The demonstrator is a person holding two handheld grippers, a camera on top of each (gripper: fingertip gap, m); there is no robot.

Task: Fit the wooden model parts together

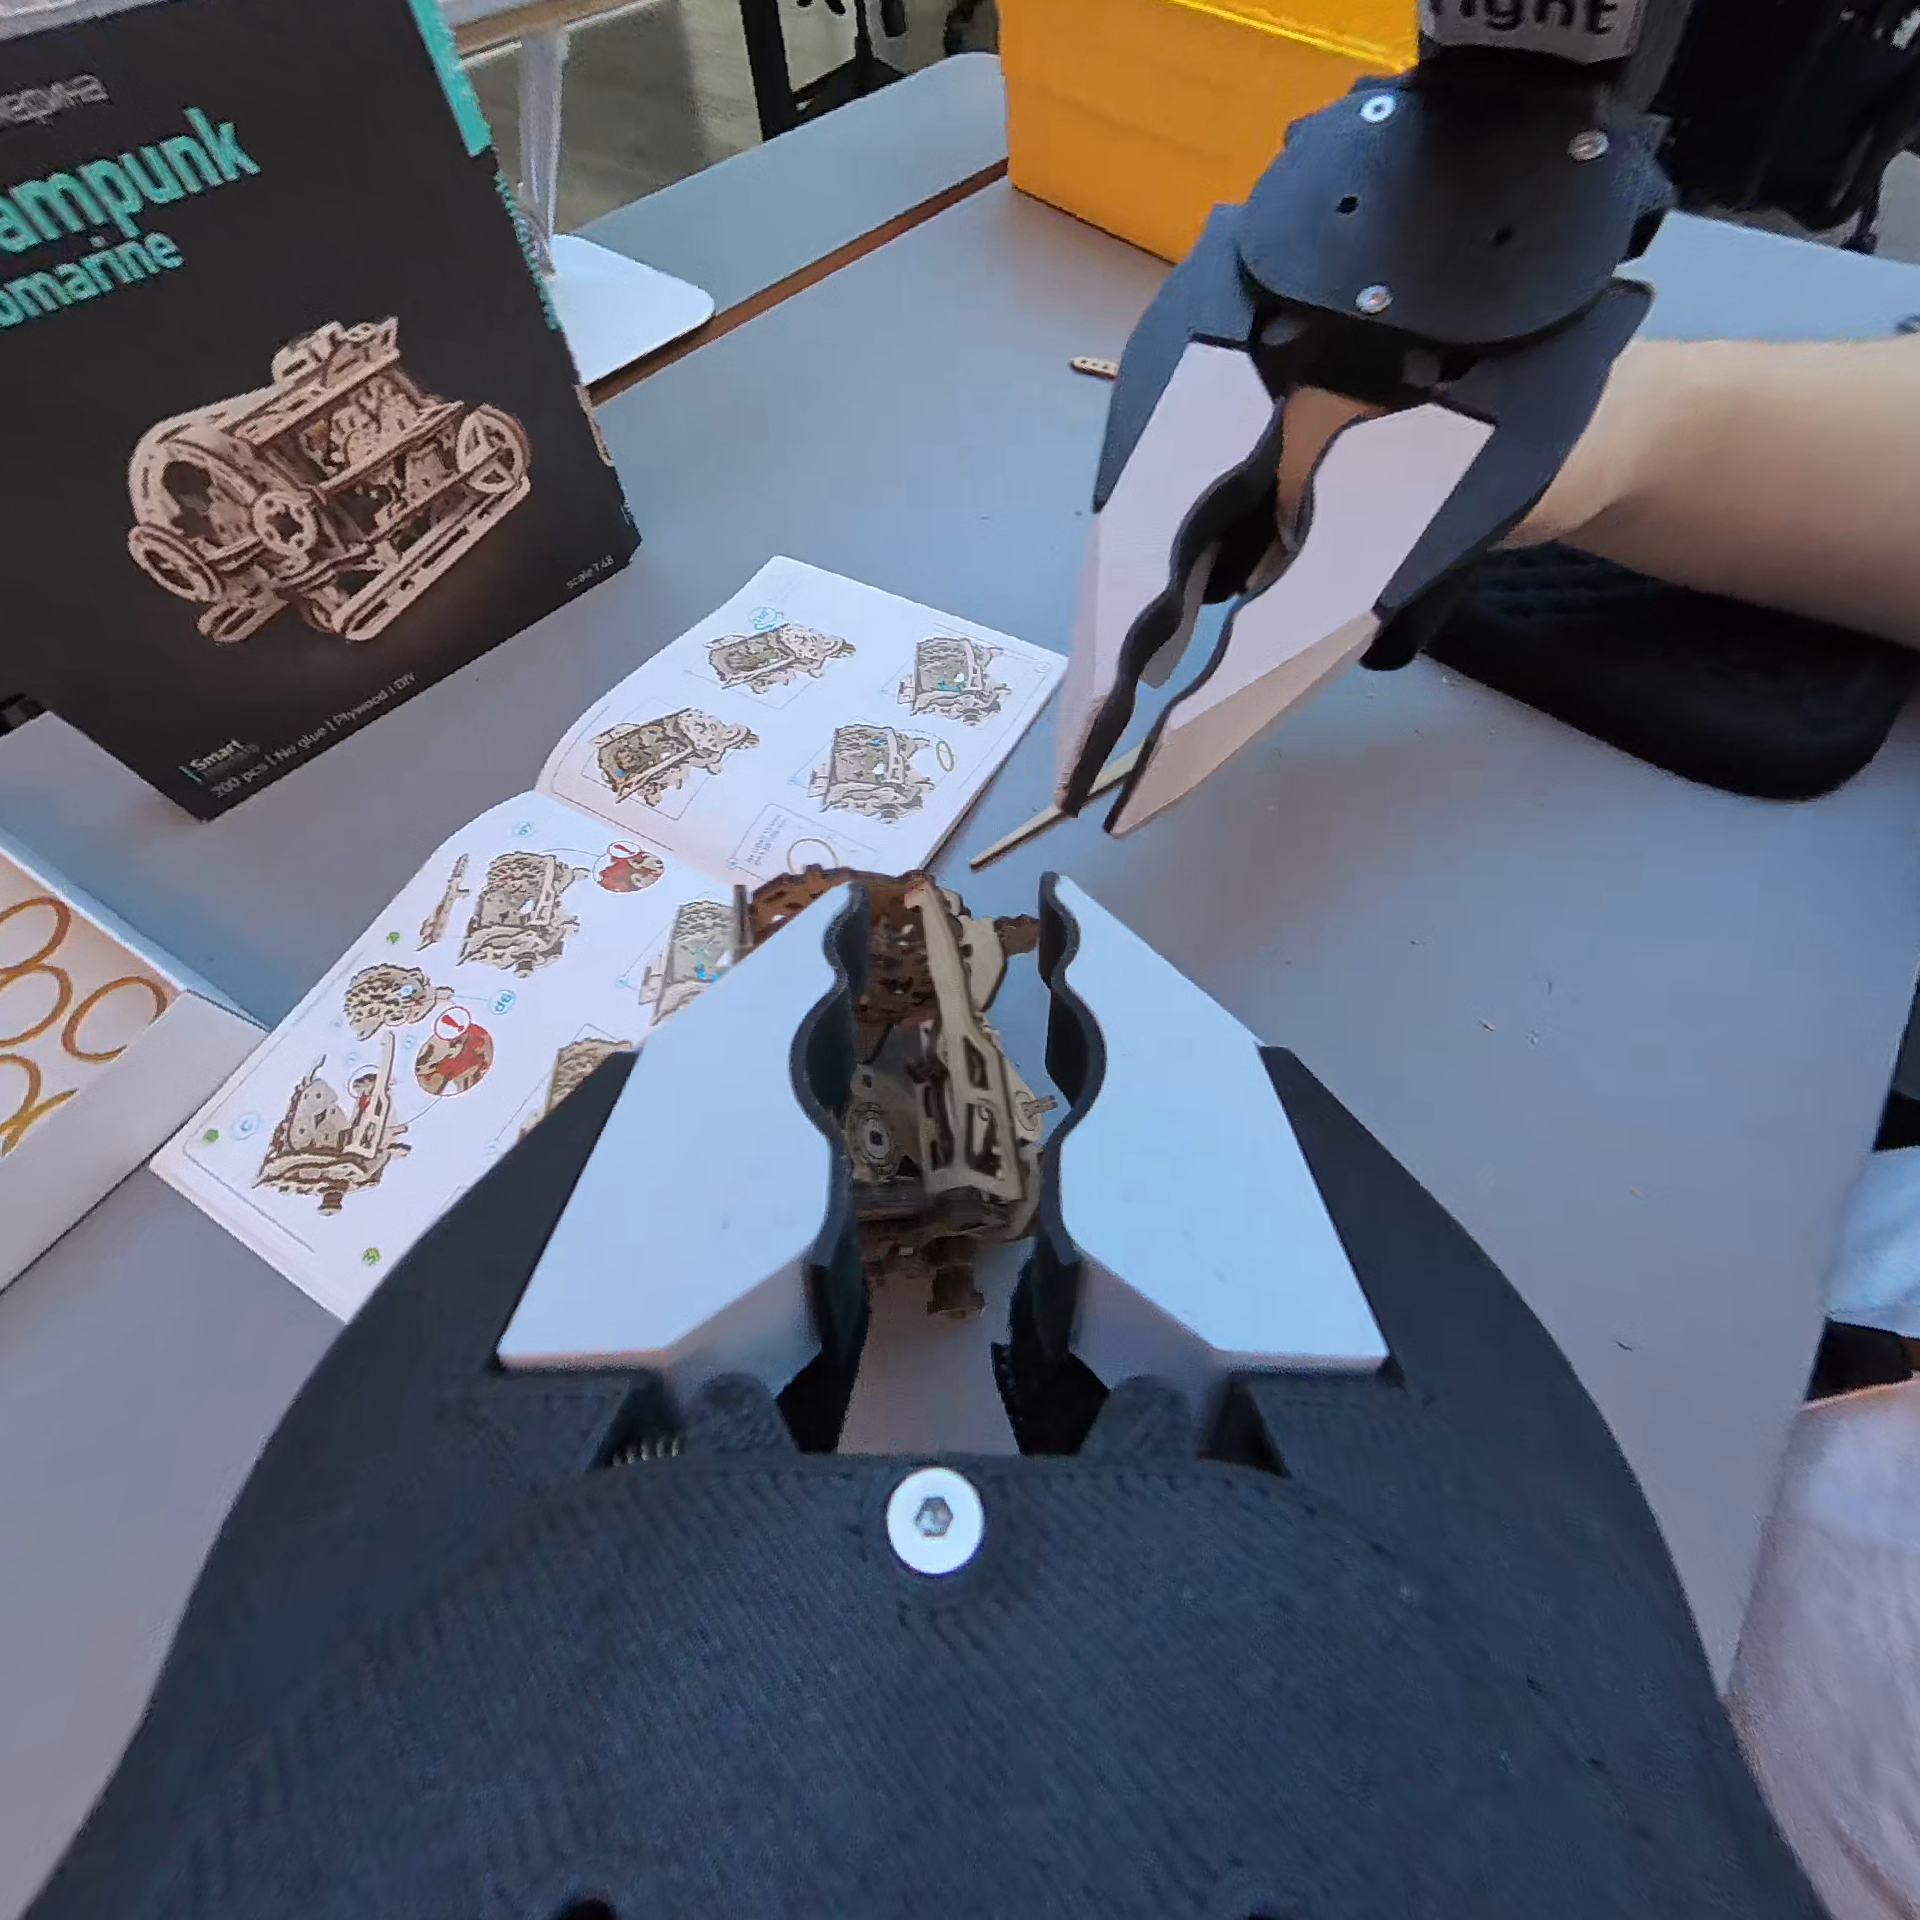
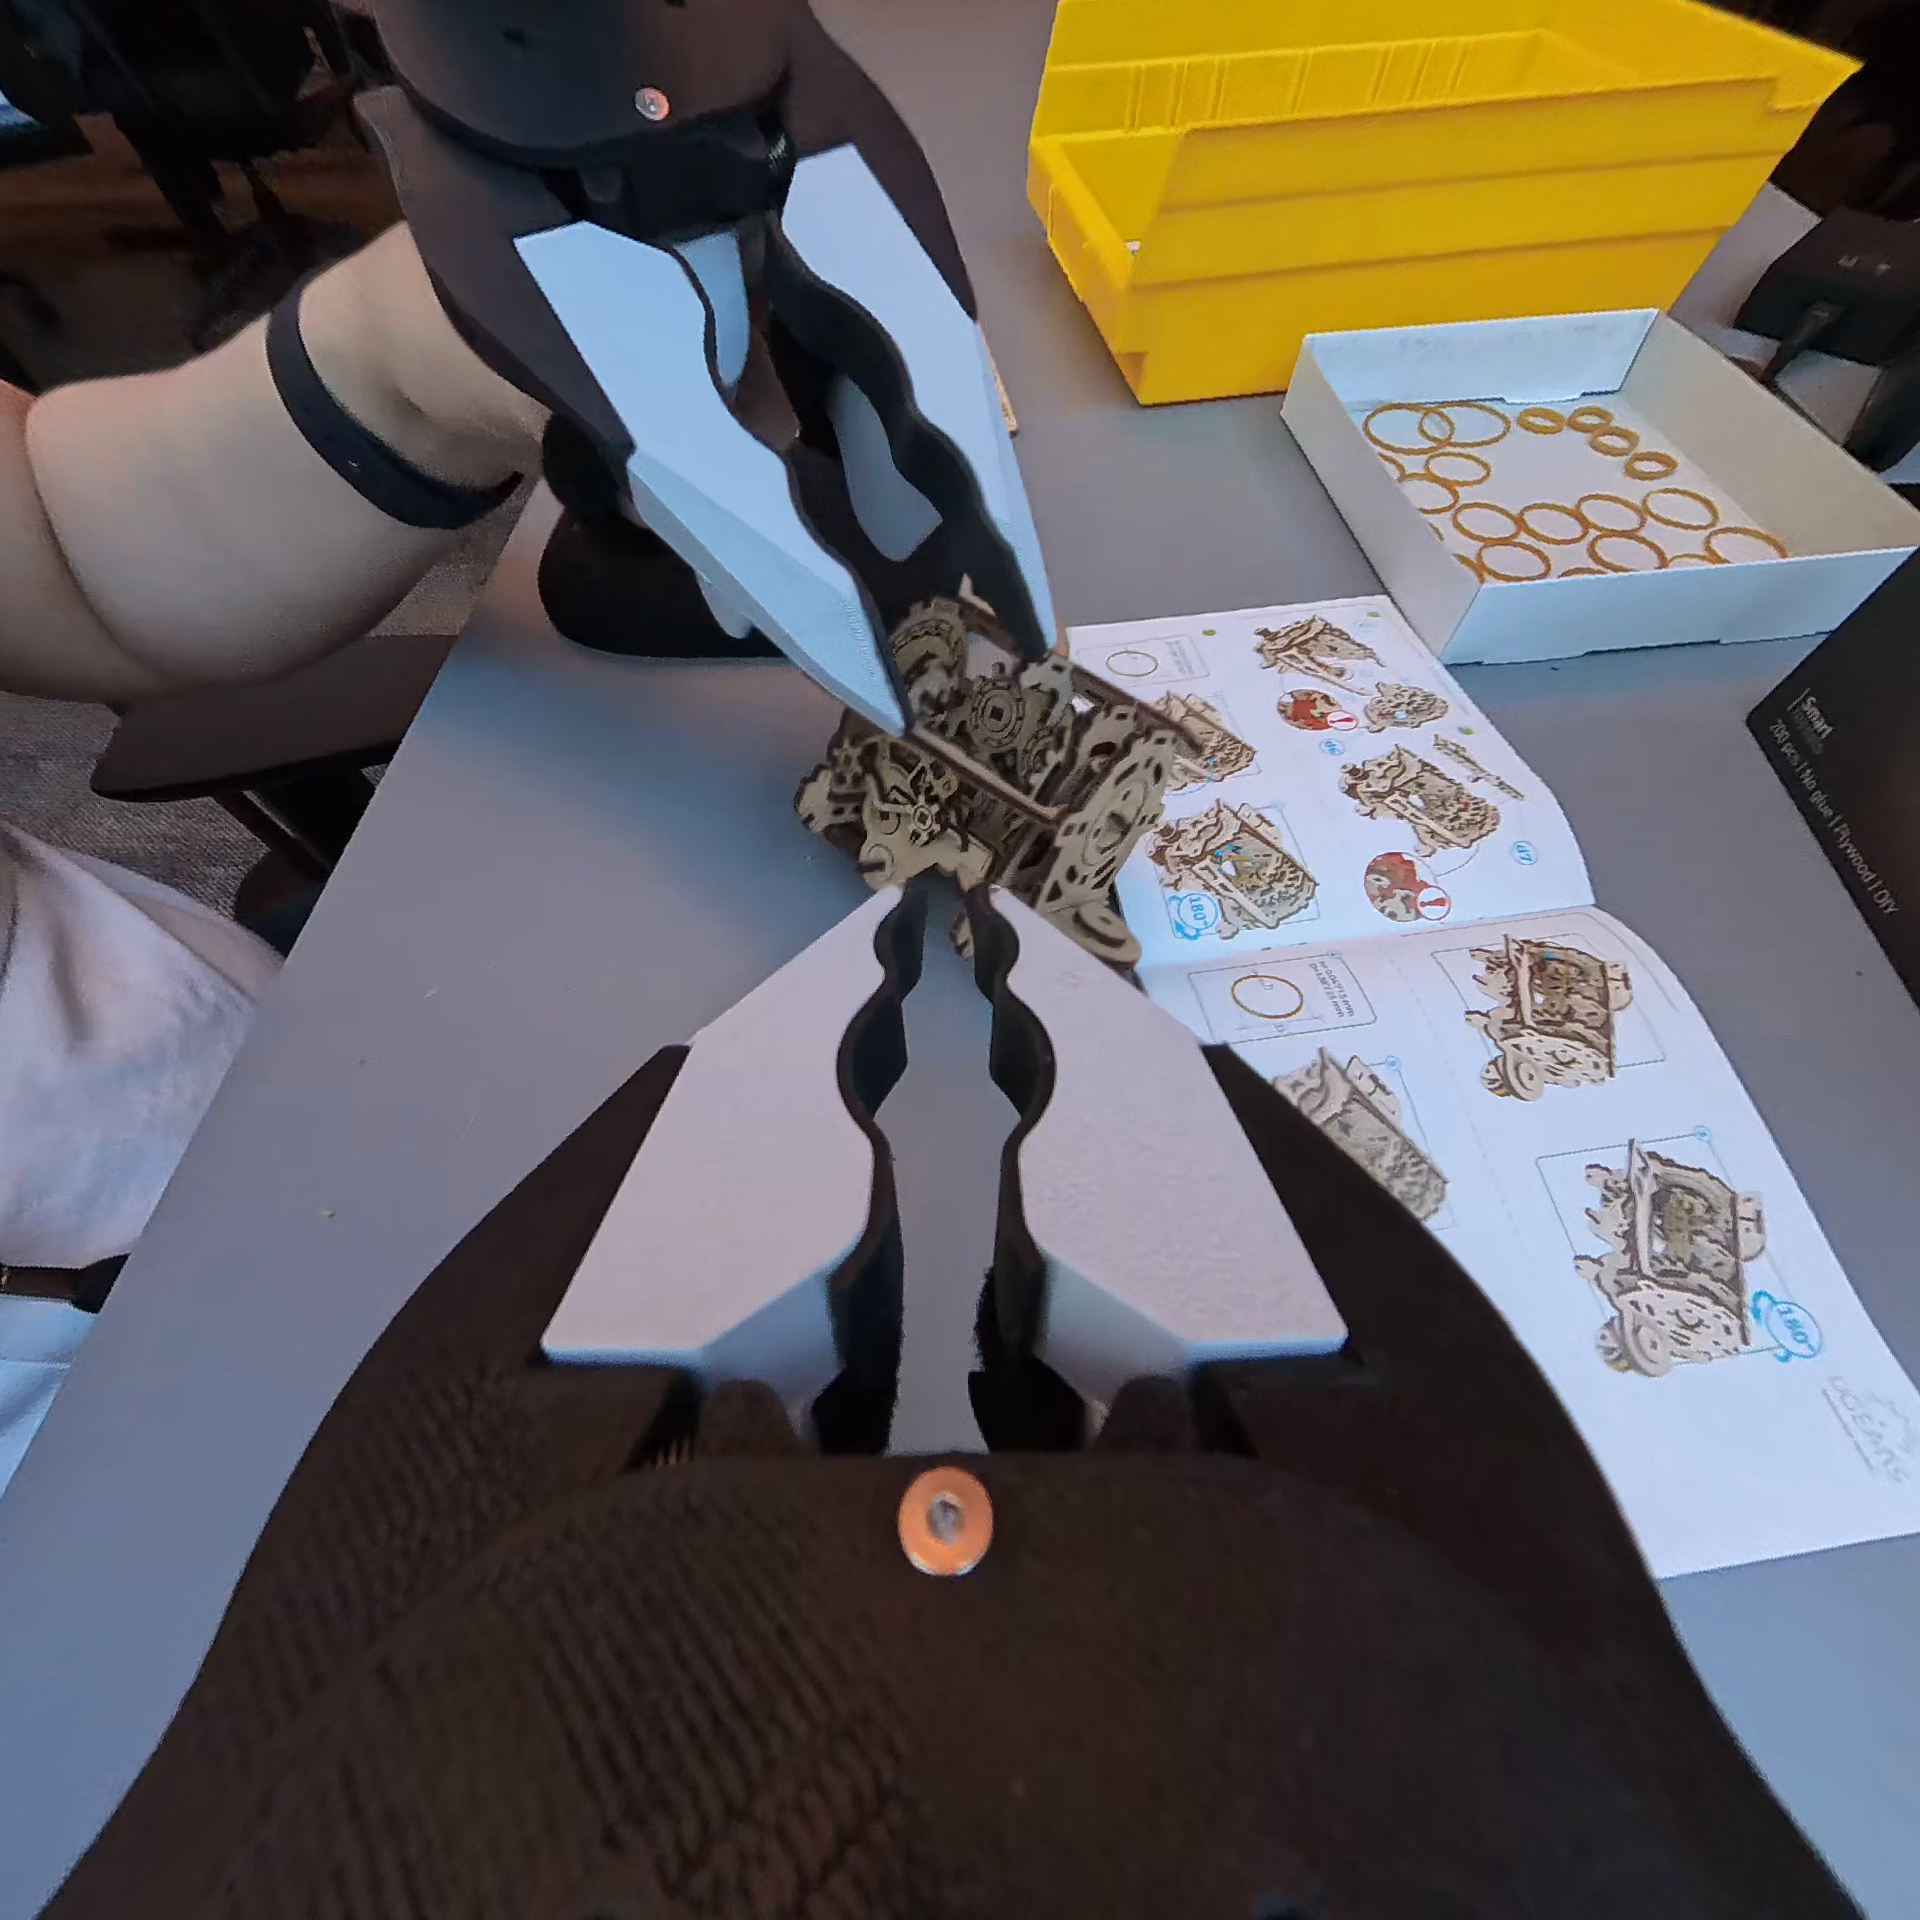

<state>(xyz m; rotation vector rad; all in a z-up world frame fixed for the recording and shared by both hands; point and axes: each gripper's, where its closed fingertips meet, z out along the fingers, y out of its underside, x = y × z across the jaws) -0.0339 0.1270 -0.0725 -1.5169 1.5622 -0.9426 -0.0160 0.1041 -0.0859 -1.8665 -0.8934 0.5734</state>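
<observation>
A partly built wooden model [image 1: 935, 1081] of laser-cut gears and plates stands on the grey table [image 1: 1455, 1039], at the edge of the booklet. My left gripper [image 1: 940, 899] is shut on it, one finger on each side. In the right wrist view the model [image 2: 997, 790] shows just beyond my right gripper [image 2: 943, 904], with the left gripper [image 2: 971, 681] clamping its top from behind. My right gripper [image 1: 1093, 819] is nearly closed on a thin wooden strip [image 1: 1013, 840], whose free end points down at the table just behind the model. The strip is hidden in the right wrist view.
An open instruction booklet [image 1: 727, 810] lies to the left of the model. The black kit box [image 1: 291, 416] stands at the back left. A yellow bin [image 2: 1403, 208], a white tray of rubber bands [image 2: 1558, 499], a black pouch [image 1: 1662, 675] and a small loose wooden piece [image 1: 1091, 364] are on the table. Spacing between my two grippers at the tips: around 4 cm. Left tips and right tips are each some 25 cm from the black pouch [image 1: 1662, 675].
</observation>
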